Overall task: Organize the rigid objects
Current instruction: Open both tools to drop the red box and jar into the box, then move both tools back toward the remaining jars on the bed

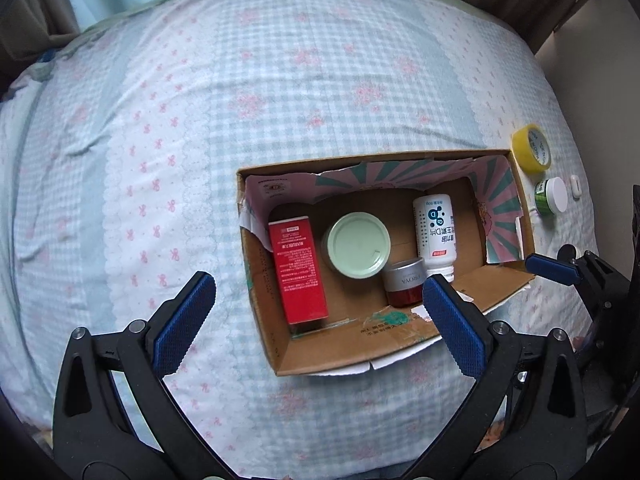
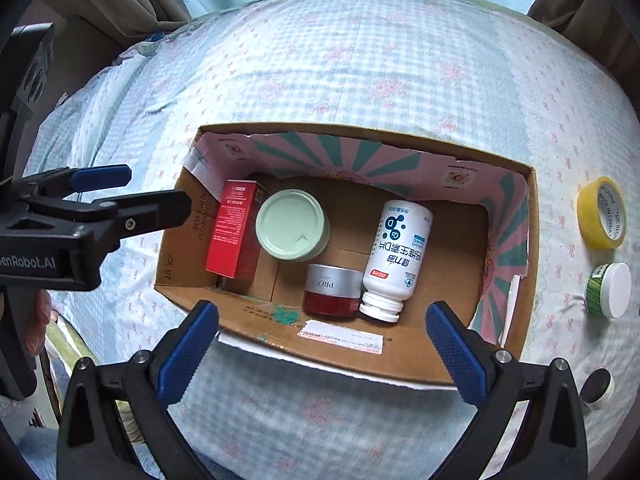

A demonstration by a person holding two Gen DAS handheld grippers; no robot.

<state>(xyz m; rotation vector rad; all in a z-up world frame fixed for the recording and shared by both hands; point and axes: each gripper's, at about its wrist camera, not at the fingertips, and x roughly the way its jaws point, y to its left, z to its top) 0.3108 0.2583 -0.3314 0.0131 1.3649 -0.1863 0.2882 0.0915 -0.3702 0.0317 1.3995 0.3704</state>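
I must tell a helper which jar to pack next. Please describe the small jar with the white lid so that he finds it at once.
Start from the open cardboard box on the checked bedsheet and look outside its right wall. There, just nearer than the yellow tape roll, the small jar lies on its side. Its green label and flat white lid set it apart from the black-capped jar closer to the camera.

- The left gripper (image 1: 320, 312) hangs with its blue-padded jaws spread wide and nothing between them.
- The right gripper (image 2: 322, 338) is likewise spread wide and empty, beside the left.
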